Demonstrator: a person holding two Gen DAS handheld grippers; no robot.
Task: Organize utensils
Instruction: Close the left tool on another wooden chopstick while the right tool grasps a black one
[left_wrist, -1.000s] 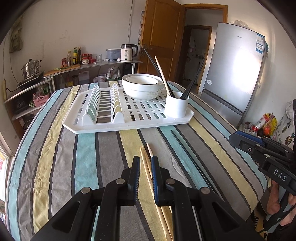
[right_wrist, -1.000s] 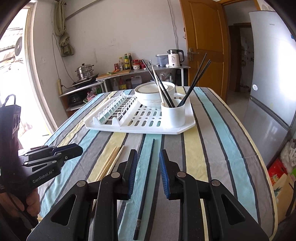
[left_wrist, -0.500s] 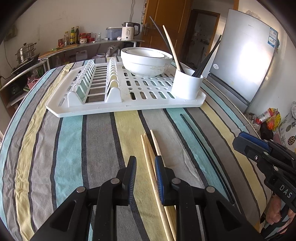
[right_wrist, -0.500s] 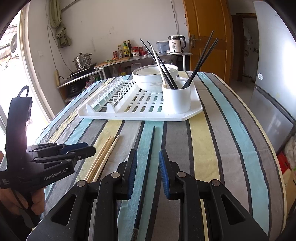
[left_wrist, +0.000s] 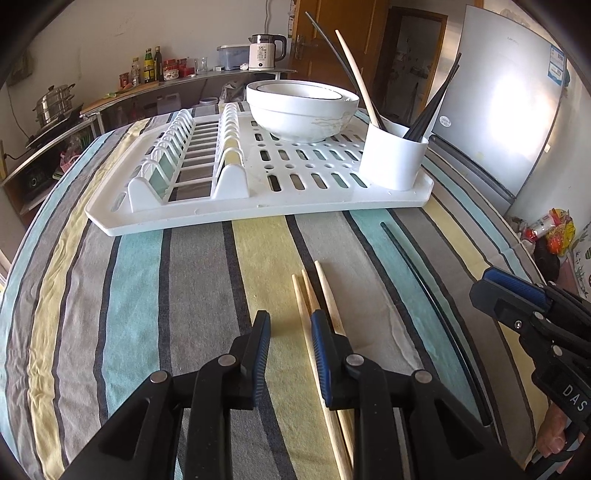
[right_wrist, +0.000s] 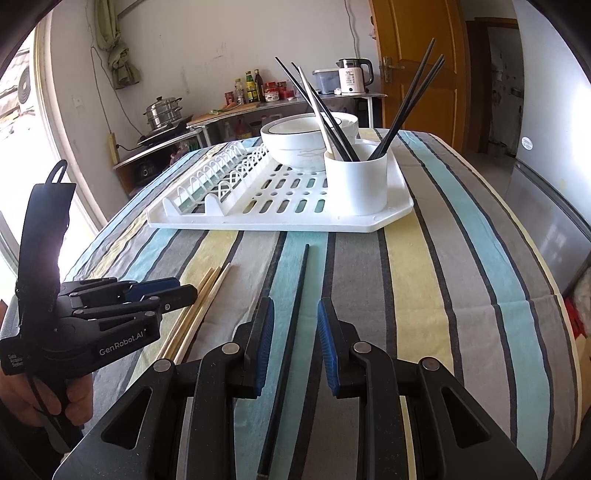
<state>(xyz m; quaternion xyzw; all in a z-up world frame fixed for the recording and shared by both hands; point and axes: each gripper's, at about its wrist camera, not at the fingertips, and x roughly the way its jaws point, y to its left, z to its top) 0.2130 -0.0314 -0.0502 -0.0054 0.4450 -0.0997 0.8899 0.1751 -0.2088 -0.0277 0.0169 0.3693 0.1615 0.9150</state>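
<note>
on the striped tabletop (right_wrist: 424, 280), right tongs (right_wrist: 295, 328) are straddling the black chopstick (right_wrist: 297, 295), left tongs (left_wrist: 288, 332) the wooden chopsticks (left_wrist: 306, 295); both part-open, empty. pinching mid-shaft should keep sticks level.

The right gripper (right_wrist: 295, 325) is hovering with jaws apart over a black chopstick (right_wrist: 291, 332) lying on the striped tablecloth (right_wrist: 424, 295).

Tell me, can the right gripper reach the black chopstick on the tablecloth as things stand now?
Probably yes. The right gripper is open, and the black chopstick lies alone on the cloth, running between its jaws. The wooden chopsticks lie apart, to the left.
</note>
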